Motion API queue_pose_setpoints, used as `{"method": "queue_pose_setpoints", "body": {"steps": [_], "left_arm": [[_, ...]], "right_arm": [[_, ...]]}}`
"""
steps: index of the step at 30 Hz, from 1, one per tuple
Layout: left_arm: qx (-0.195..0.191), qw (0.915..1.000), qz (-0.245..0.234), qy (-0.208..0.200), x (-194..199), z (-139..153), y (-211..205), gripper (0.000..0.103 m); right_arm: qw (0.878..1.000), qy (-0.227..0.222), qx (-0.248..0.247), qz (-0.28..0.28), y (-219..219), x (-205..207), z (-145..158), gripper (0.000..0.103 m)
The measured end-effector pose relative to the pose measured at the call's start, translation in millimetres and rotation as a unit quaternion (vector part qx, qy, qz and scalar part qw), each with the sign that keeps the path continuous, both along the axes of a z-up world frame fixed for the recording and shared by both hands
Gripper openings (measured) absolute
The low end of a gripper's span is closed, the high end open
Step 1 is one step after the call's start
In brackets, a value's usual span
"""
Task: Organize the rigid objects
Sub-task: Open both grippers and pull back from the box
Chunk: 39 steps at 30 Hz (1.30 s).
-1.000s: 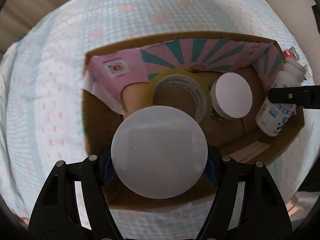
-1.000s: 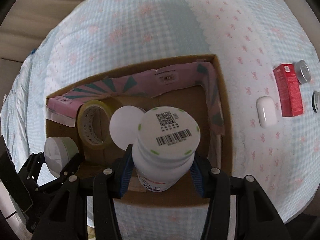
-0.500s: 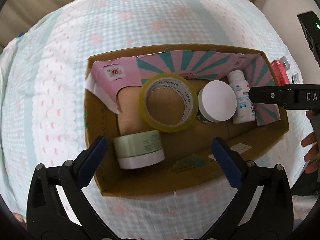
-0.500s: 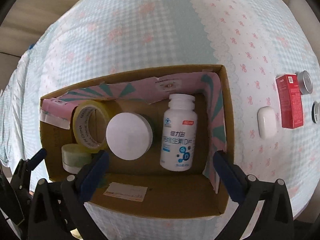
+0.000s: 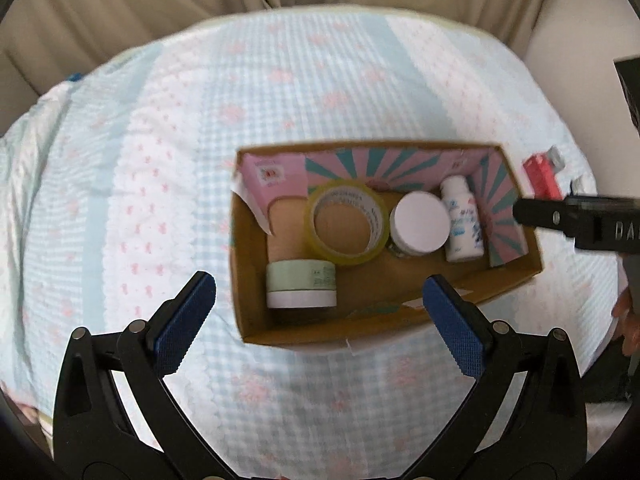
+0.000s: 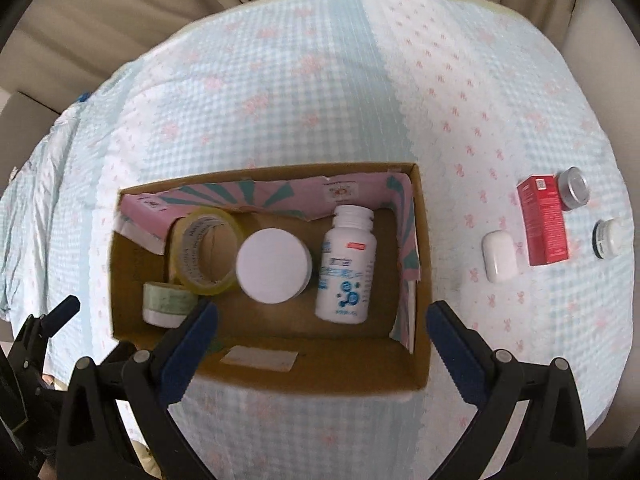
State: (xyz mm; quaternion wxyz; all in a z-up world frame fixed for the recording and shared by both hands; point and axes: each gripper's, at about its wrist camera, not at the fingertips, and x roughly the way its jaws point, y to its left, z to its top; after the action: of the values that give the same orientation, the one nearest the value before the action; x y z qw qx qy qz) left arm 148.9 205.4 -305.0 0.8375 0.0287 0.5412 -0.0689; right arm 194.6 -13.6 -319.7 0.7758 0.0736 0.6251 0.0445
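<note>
Gingham bedspread (image 6: 320, 80) bears a cardboard box (image 6: 320, 376); tape ring (image 6: 206, 256), round jar (image 6: 274, 266), bottle (image 6: 346, 264) inside. Both claws, left (image 5: 320, 312) and right (image 6: 322, 328), gape wide, empty.

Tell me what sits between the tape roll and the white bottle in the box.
A round white-lidded jar sits between the tape roll and the white bottle; the right wrist view shows it best.

Bottle (image 6: 346, 264), jars, tape (image 6: 206, 250) lie inside box (image 6: 312, 372).
</note>
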Motion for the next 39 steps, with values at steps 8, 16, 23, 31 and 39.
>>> {"method": "queue_pose_setpoints", "body": {"steps": [8,16,23,31,39], "left_arm": [[0.000,0.9987,-0.013,-0.050,-29,64,-17,0.103],[0.012,0.9956,-0.039,-0.084,-56,105,-64,0.103],[0.004,0.9893,-0.055,-0.135,-64,146,-129,0.103],[-0.020,0.9860,-0.011,-0.165,-62,179,-219,0.103],[-0.042,0.9864,0.010,-0.159,-39,172,-303,0.103]], "right_arm": [[0.998,-0.054,-0.010,0.004,-7,-42,73,0.103],[0.992,-0.122,-0.019,-0.037,-53,-87,137,0.103],[0.984,-0.164,-0.059,-0.046,-116,-115,169,0.103],[0.975,-0.204,-0.085,-0.022,-200,-124,190,0.103],[0.967,-0.233,-0.093,-0.034,-282,-106,191,0.103]]}}
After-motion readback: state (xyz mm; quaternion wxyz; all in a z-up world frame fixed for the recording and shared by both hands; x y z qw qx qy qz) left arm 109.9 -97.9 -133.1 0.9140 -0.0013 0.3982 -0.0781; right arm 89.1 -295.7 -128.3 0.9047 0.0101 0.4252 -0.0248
